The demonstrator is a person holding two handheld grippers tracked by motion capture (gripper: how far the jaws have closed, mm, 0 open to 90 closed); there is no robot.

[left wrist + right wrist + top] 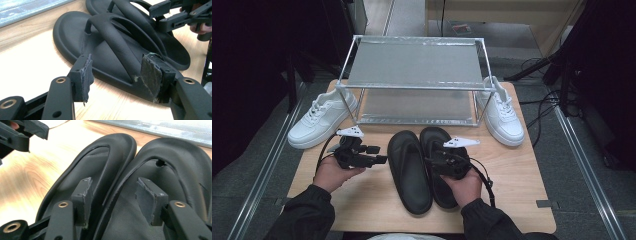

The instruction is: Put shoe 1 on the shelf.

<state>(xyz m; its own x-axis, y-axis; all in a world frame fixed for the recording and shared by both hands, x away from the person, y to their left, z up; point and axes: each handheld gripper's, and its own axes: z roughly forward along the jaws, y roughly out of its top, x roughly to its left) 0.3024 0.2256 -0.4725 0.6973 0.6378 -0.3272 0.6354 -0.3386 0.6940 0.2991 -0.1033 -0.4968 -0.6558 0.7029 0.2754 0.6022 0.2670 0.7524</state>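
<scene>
Two black flip-flop sandals lie side by side on the wooden table [512, 190], toes toward the rack. My left gripper [377, 154] is just left of the left sandal [409, 175] with its jaws open. In the left gripper view the left gripper [117, 72] has that sandal's near edge [75, 32] between its worn pads [86, 75], not pressed. My right gripper [437, 156] hovers over the right sandal [434, 136]. Seen in the right gripper view, the right gripper [113, 197] stands open astride the seam where the left sandal [82, 165] and right sandal [180, 162] meet.
A two-shelf metal rack [414, 65] stands at the back of the table. One white sneaker [319, 117] sits at its left, another white sneaker [502, 112] at its right. Bare wood lies in front of the sandals. Cables run on the floor at right.
</scene>
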